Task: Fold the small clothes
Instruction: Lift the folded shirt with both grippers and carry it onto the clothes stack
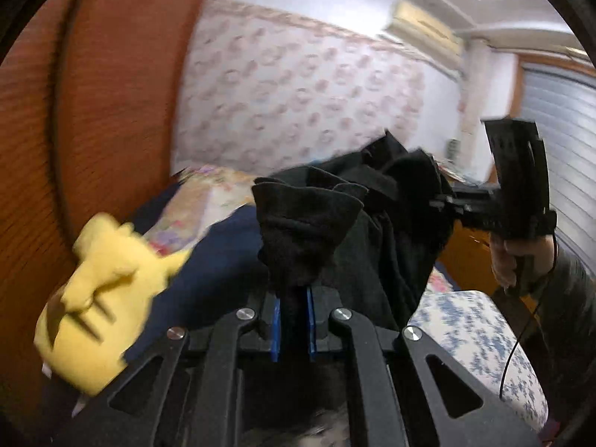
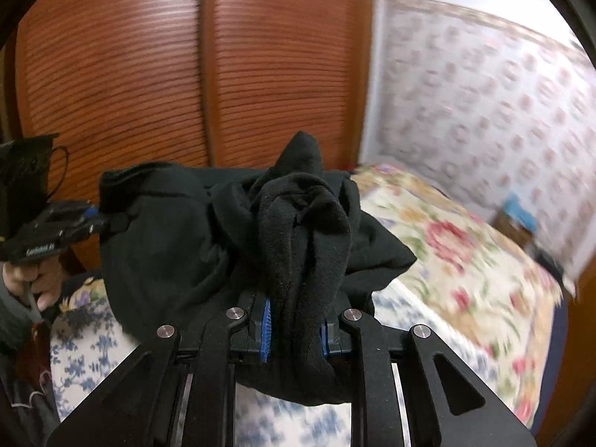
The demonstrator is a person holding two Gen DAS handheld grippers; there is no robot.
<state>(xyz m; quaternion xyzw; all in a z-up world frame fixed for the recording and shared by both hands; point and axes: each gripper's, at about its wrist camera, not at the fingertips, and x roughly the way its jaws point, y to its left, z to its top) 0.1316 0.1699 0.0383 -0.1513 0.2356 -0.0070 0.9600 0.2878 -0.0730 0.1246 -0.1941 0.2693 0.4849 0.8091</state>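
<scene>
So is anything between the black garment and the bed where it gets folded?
Nothing visible. Both tongs, left and right, grip the black garment in the air, over the blue-flowered bedding. The yellow plush sits off to the left.

The cloth [image 1: 372, 223] I hold is plain black. My gripper [image 1: 293, 320] is black with blue pads [image 1: 276, 326]. A plush [image 1: 108, 298] is yellow with dark stripes. The bedspread [image 2: 465, 260] is cream with red flowers; the wardrobe [image 2: 186, 74] is reddish-brown.
</scene>
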